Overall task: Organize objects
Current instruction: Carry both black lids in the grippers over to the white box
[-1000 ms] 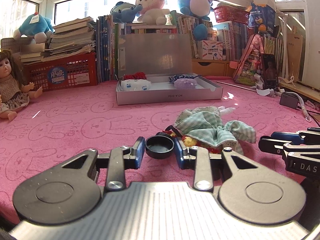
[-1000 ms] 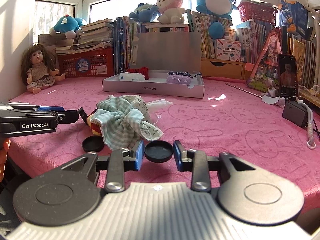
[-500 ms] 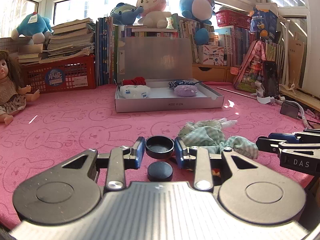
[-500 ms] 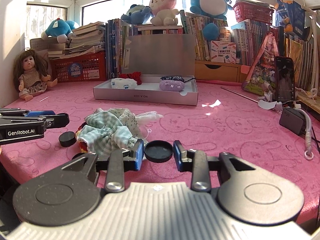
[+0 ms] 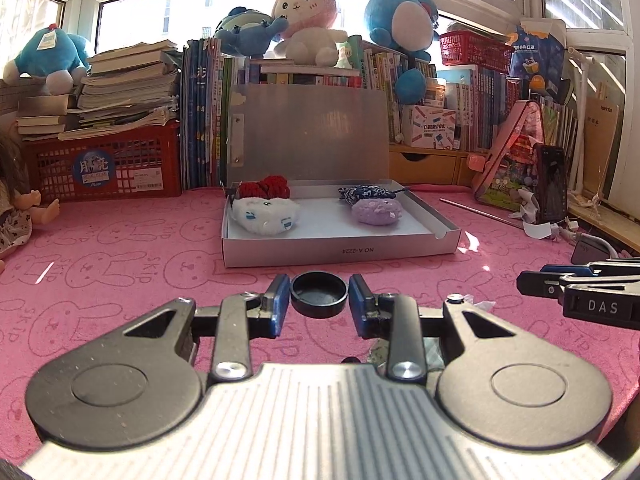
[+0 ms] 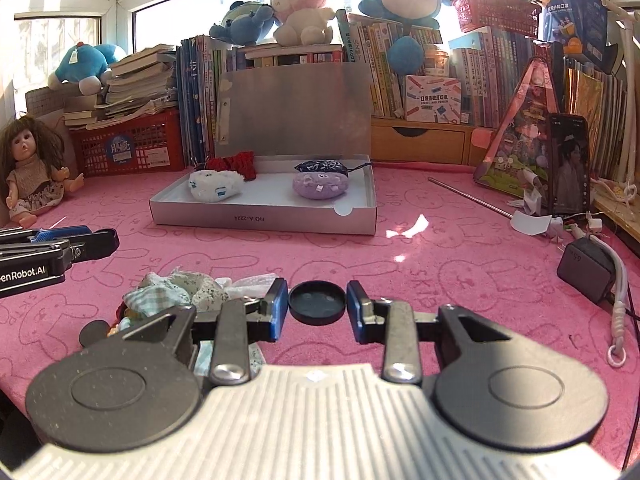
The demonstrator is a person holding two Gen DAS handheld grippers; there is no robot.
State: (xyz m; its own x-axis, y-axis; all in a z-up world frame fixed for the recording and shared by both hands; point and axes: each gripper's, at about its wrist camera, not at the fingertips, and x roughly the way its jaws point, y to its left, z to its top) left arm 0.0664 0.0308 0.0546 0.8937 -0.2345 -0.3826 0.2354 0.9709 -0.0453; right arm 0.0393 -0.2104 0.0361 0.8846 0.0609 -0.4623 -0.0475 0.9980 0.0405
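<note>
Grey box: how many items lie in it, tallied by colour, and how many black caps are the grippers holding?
In the grey box:
White: 1
Red: 1
Purple: 1
Dark blue patterned: 1
Box total: 4
Black caps held: 2, one in the left gripper, one in the right gripper
Total: 6
</note>
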